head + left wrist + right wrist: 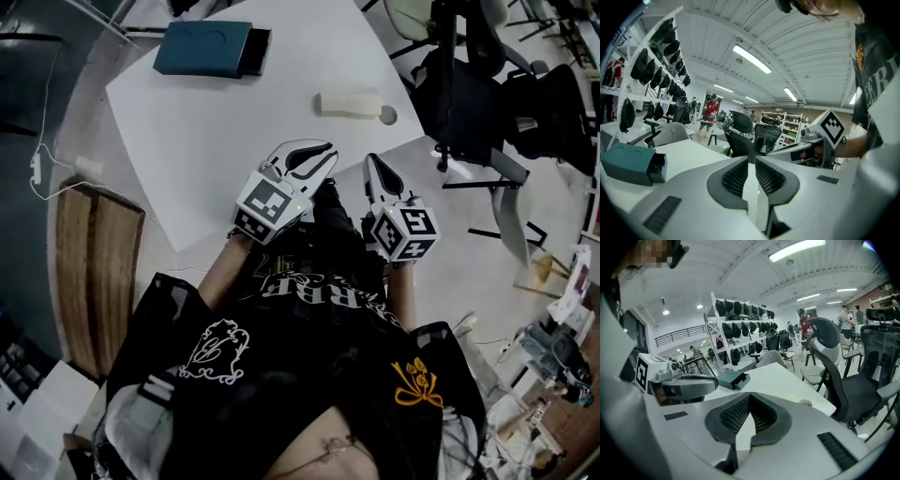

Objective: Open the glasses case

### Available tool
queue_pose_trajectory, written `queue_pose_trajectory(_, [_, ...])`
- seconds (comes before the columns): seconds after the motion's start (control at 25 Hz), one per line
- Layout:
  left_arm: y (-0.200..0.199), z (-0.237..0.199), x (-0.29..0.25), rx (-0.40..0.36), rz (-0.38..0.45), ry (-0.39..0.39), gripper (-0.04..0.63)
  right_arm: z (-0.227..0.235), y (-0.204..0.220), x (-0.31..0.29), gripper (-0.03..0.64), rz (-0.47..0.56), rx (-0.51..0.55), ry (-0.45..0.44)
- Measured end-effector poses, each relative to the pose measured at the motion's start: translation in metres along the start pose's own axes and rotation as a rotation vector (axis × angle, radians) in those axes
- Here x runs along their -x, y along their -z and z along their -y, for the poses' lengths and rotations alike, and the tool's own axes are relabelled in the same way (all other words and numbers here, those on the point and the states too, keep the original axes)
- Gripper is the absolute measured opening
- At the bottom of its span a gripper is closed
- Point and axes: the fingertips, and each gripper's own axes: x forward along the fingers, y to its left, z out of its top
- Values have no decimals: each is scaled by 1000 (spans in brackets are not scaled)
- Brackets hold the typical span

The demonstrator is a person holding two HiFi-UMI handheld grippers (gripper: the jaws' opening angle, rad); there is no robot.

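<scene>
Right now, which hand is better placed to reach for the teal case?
Probably the left. The teal case lies far left on the table, on the side of the left gripper, whose jaws stand slightly apart; the right gripper is shut. Both are short of it.

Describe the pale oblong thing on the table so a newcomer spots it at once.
Take the white table ahead of the person. Near its right edge in the head view lies a cream oblong object, a small round disc beside it. Unlike the teal box far left, it is pale and slim.
</scene>
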Motion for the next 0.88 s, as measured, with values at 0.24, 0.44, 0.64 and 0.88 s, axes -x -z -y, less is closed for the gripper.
queue_pose_trajectory(0.24, [-4, -23, -23, 52, 4, -118, 54, 41, -12, -33, 15, -57, 142, -39])
queue_pose_trajectory(0.44, [-11, -37, -45, 70, -1, -204, 54, 81, -6, -63, 15, -149, 261, -71])
queue_pose_trajectory(0.64, [-14, -47, -61, 89, 1, -279, 54, 113, 4, -94, 53, -213, 337, -114])
queue_pose_trajectory(0.88, [-9, -60, -64, 127, -10, -392, 54, 119, 23, -130, 139, -300, 587, -211])
